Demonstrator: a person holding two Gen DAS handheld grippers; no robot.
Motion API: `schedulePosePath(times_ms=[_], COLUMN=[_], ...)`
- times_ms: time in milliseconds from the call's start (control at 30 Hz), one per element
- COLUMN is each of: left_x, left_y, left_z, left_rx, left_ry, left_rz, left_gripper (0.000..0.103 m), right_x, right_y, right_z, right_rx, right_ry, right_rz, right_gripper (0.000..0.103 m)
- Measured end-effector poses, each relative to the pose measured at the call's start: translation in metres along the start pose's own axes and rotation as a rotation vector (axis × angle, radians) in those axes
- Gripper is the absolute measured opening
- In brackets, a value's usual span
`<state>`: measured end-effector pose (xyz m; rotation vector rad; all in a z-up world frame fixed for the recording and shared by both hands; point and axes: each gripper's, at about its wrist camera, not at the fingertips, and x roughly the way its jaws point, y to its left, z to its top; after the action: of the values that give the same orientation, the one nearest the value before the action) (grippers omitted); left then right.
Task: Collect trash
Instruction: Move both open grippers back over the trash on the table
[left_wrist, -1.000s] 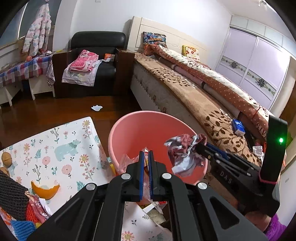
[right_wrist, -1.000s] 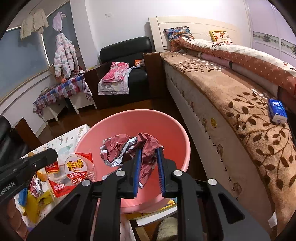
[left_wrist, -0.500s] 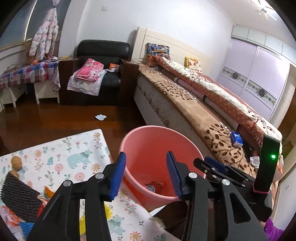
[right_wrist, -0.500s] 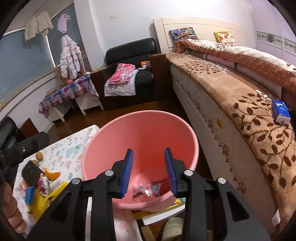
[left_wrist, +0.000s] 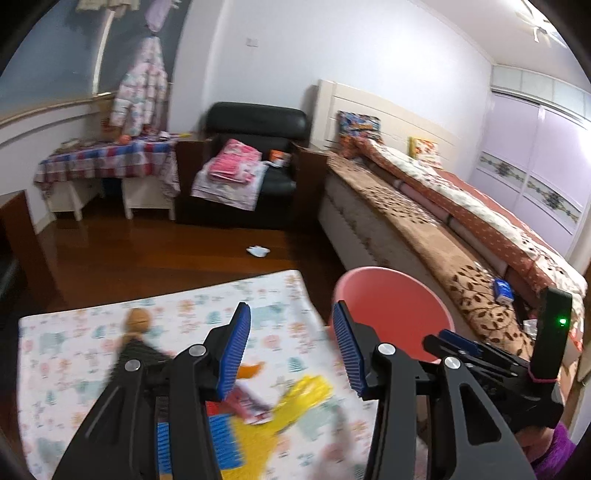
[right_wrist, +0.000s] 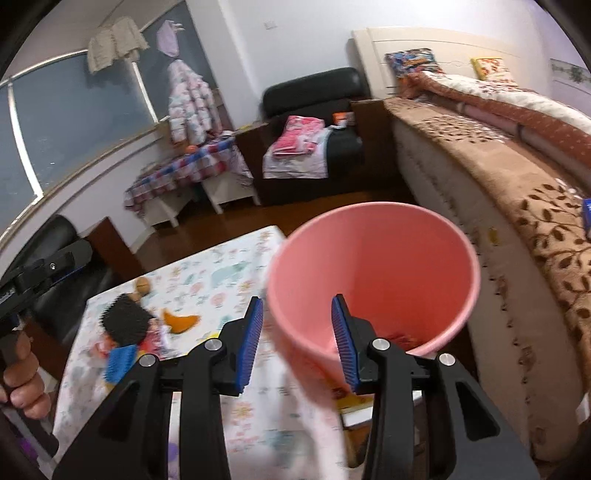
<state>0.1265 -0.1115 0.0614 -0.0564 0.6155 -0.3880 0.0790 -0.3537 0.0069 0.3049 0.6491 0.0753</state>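
A pink bin (right_wrist: 373, 280) stands on the floor beside the bed; it also shows in the left wrist view (left_wrist: 391, 306). Red wrappers (right_wrist: 400, 338) lie at its bottom. My left gripper (left_wrist: 291, 350) is open and empty above a table with a floral cloth (left_wrist: 74, 354). Trash lies on the cloth: a yellow wrapper (left_wrist: 295, 402), an orange peel (right_wrist: 181, 319), a black brush-like thing (right_wrist: 123, 319), a blue piece (right_wrist: 120, 362) and a brown nut (right_wrist: 142, 284). My right gripper (right_wrist: 297, 339) is open and empty over the bin's near rim.
A bed (left_wrist: 424, 221) with a brown leaf blanket runs along the right. A black armchair (left_wrist: 251, 162) with pink clothes stands at the back, a checked-cloth table (left_wrist: 107, 162) left of it. A white scrap (left_wrist: 258, 251) lies on the wooden floor.
Both grippers opened and dropped their wrappers into the bin a second ago. Since then both have lifted and swung left, the left one over the table.
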Motion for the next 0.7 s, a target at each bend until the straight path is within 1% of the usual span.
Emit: schedulePosePath(times_ms=[67,200,233,333,367,467,533,600,633,667,700], left_x=[-0.013,-0.038,-0.045,-0.057,-0.061,-0.07,-0.072,-0.073,-0.071,-0.07,-0.068], left_y=[0.016,0.051,0.062,0.08,0.087,0.095,0.095,0.091,0.088,0.085,0.082], left_z=[-0.004,-0.017,-0.023,-0.037,-0.043,-0.063,-0.073,-0.087,-0.091,-0.097,-0.103], left_rx=[-0.014,-0.036,-0.043,-0.066,-0.079,-0.083,-0.075,-0.056,-0.048,-0.037,-0.027], left_ry=[-0.005,-0.005,-0.001,0.02,0.032,0.067,0.088,0.117,0.128,0.145,0.156], left_rz=[0.032,0.101,0.121,0.152,0.158,0.159,0.152,0.135,0.132,0.125,0.116], left_gripper=[0.047,0.049,0.049,0.049,0.049,0.049,0.049,0.049,0.049,0.049,0.049], right_x=[-0.003,-0.005,-0.004,0.0,0.0,0.002,0.006,0.01,0.012,0.014,0.016], right_y=[0.011,0.035,0.04,0.054,0.058,0.07,0.075,0.076,0.077,0.078,0.079], right_z=[-0.004,-0.012,-0.014,-0.019,-0.021,-0.028,-0.032,-0.037,-0.039,-0.042,-0.045], right_rx=[-0.03,-0.086,-0.089,-0.122,-0.133,-0.164,-0.161,-0.151,-0.147,-0.143,-0.138], right_ry=[-0.02,-0.001,0.007,0.036,0.036,0.052,0.09,0.126,0.14,0.153,0.161], right_rz=[0.054,0.088,0.093,0.075,0.088,0.12,0.158,0.176,0.184,0.191,0.196], right_gripper=[0.039,0.039,0.039,0.039,0.039,0.039,0.039,0.039,0.041,0.046,0.049])
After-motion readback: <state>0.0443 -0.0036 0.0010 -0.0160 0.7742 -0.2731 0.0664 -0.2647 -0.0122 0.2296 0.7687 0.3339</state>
